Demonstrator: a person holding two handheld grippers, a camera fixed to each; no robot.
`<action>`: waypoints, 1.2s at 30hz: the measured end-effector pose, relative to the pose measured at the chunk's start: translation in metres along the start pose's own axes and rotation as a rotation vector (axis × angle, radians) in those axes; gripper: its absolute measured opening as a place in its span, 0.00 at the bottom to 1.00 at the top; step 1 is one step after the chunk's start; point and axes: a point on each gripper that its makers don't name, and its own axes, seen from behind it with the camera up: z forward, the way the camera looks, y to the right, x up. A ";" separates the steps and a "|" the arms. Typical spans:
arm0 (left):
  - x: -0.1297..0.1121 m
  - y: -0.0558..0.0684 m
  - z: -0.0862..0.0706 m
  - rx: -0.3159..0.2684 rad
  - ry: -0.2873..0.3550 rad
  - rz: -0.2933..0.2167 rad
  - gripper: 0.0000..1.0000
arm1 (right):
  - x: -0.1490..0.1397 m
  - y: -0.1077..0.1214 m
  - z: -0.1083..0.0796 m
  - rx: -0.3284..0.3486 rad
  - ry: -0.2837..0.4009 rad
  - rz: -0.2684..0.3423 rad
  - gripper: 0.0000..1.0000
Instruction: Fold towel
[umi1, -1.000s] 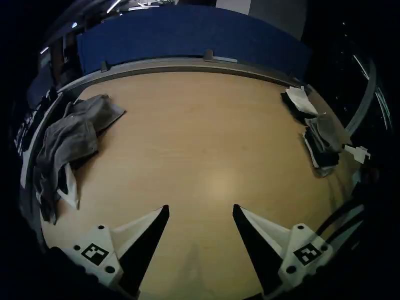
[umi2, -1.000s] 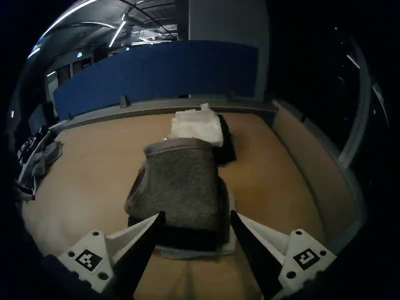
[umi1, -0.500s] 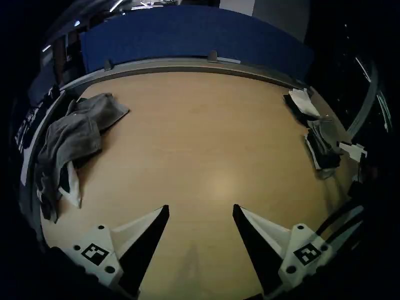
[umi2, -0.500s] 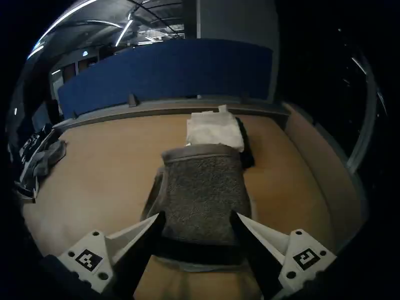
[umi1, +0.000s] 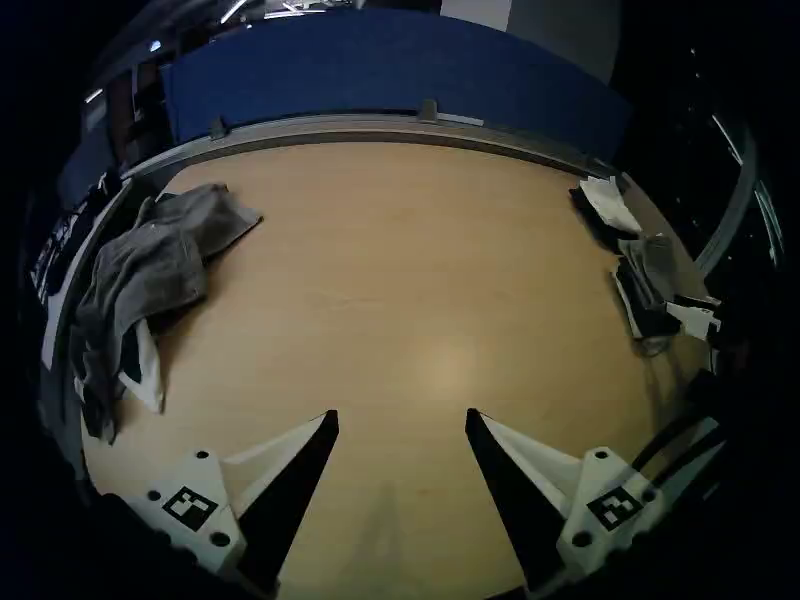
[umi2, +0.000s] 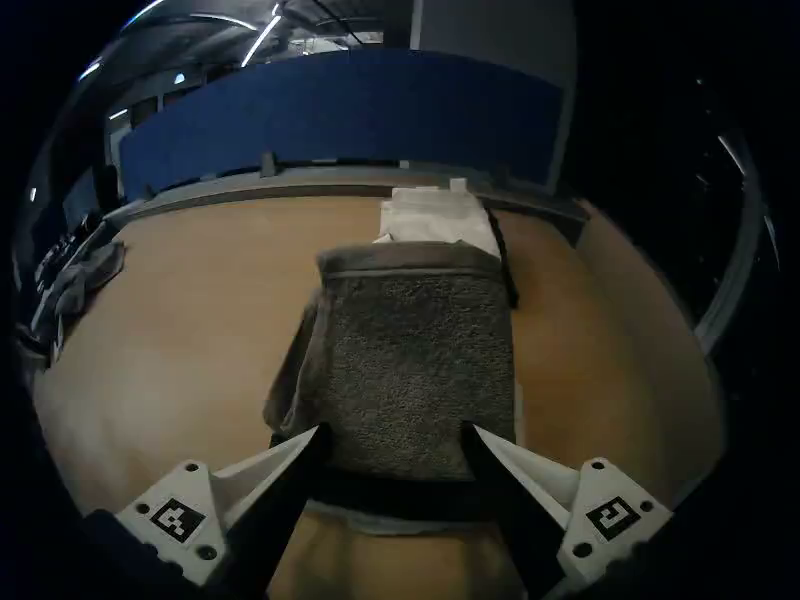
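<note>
1 grey towel (umi2: 420, 370) lies folded into a neat rectangle on top of a stack. A dark folded cloth (umi2: 400, 492) sits under its near edge and a white folded towel (umi2: 435, 212) just behind it, all toward one side of the tabletop (umi2: 180, 330). The right tool (umi2: 392, 430) has its fingers spread wide, 1 at each near corner of the grey towel. We see no pinch on the fabric, so we judge this towel finished and free of the tool. The left tool (umi1: 400, 412) is spread just as wide and holds nothing, hanging over bare wood. Well apart from the stack, a heap of crumpled grey towels (umi1: 150, 270) lies unfolded near the tabletop's edge. We judge that heap to be the work left: each towel there needs fetching, spreading and folding.
</note>
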 end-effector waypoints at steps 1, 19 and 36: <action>0.000 0.000 0.000 0.001 0.000 0.000 0.95 | -0.001 0.000 0.001 0.000 -0.001 -0.002 1.00; 0.001 -0.001 0.001 0.001 0.001 -0.005 0.95 | 0.066 0.003 -0.013 0.009 0.108 0.032 1.00; -0.003 -0.008 0.003 0.015 -0.007 -0.016 0.94 | 0.102 0.018 0.029 -0.005 0.103 0.035 1.00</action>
